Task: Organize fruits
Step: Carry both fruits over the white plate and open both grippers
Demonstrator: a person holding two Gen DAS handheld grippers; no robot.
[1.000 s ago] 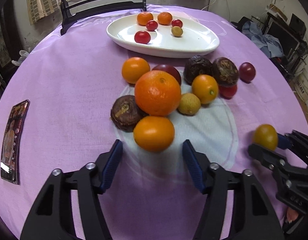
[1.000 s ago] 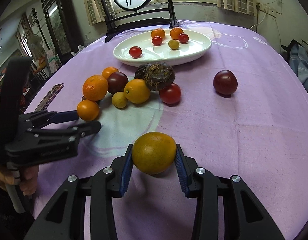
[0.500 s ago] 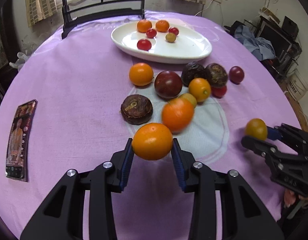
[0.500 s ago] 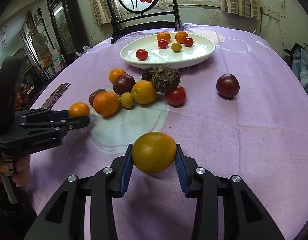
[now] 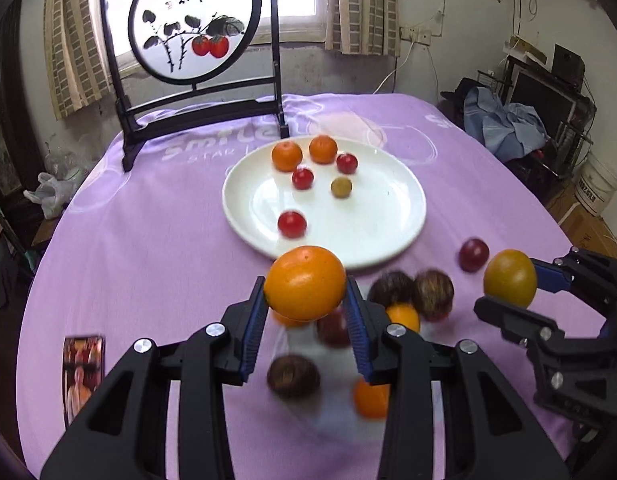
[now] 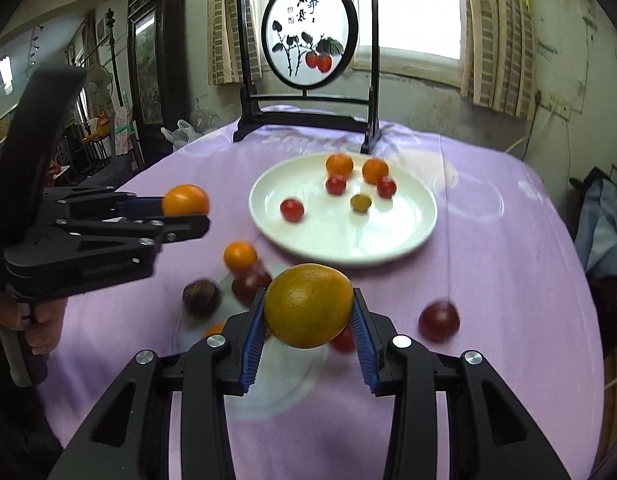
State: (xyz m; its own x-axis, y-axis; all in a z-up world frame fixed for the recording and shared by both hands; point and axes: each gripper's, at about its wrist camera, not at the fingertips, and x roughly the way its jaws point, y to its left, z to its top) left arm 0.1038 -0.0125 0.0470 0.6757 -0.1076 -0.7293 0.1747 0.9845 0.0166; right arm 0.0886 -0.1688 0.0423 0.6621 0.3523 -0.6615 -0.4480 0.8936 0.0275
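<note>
Since a second ago, both tongs have been raised off the bench: the left tongs (image 5: 305, 312), then spread wide around a bright orange mandarin (image 5: 304, 282) lying on the cloth, are now clamped on it and it is carried in the air just near of the plate; the right tongs (image 6: 308, 320) are still clamped on a duller, greenish-yellow citrus (image 6: 308, 305), which has likewise been lifted clear of the cloth. A larger orange (image 5: 370, 398) that sat in the pile has been displaced toward the near side and is seen blurred. The oval white glazed plate (image 5: 388, 236) at the far middle of the bench holds six small round fruits: two little oranges at its far rim, three glossy red cherry tomatoes and one olive-yellow one. Left loose on the bench (image 5: 148, 240), which is covered in a soft purple cloth, are wrinkled dark brown passion fruits (image 5: 432, 292), a smooth dark red plum (image 5: 473, 255) to the right, and further round fruits partly hidden behind the fingers. A glossy printed card (image 5: 83, 372) lies flat at the near left.
</note>
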